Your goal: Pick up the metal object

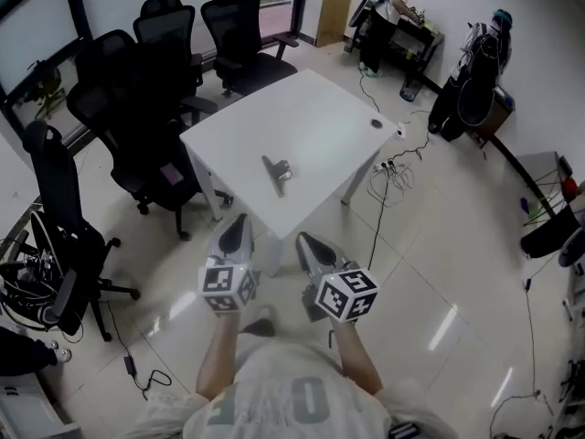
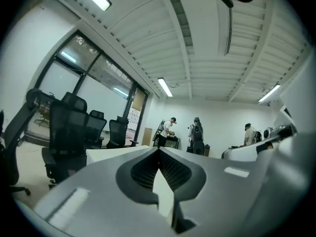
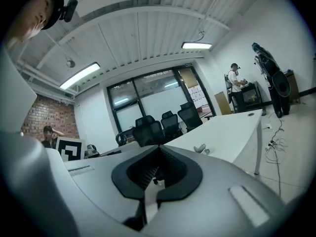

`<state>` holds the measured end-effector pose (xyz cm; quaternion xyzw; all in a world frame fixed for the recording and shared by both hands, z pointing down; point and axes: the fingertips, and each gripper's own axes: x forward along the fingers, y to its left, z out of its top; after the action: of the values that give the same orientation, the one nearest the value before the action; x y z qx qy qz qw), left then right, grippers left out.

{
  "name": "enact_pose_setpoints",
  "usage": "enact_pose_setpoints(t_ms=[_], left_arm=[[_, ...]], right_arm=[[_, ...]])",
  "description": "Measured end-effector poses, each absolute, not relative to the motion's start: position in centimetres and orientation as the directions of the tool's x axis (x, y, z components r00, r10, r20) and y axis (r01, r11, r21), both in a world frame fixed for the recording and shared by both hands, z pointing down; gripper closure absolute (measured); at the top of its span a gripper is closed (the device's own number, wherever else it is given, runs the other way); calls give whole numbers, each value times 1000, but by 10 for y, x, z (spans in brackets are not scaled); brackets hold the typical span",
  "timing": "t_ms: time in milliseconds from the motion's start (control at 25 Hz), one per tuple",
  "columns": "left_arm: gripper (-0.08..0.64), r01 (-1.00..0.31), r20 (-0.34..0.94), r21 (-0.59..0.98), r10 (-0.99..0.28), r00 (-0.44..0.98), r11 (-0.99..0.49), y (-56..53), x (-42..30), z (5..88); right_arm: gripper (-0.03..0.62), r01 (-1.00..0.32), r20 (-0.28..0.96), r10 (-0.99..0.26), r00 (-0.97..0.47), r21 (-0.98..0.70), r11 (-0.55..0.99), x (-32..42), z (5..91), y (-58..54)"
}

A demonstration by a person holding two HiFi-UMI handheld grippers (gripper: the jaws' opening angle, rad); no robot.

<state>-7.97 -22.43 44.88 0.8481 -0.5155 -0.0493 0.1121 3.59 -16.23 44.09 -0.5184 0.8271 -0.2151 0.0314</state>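
We've basically not started: the metal object, a flat grey bar with a shiny knobbly end, lies untouched on the smooth white table, well apart from us. Our left gripper and right gripper, matte grey with ribbed dark pads, are both pinched together on nothing, so the whole reach and grab is left.

On table, metal object; chairs left of it.

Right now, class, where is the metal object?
In the head view, the metal object lies on the white table, toward its near corner, ahead of the left gripper and right gripper.
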Motion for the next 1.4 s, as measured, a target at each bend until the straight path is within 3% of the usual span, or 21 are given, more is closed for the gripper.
enact_pose_setpoints(t_ms=[360, 1000, 1400], left_arm=[[558, -821, 2, 213, -840, 543, -530, -309, -51, 430], [558, -828, 12, 257, -855, 518, -498, -342, -26, 430], [559, -845, 79, 243, -858, 508, -477, -351, -22, 457]], right_arm=[[580, -839, 191, -874, -447, -427, 336, 28, 445, -253], [580, -840, 150, -891, -428, -429, 332, 67, 435, -298], [580, -831, 254, -855, -453, -468, 301, 77, 496, -354]])
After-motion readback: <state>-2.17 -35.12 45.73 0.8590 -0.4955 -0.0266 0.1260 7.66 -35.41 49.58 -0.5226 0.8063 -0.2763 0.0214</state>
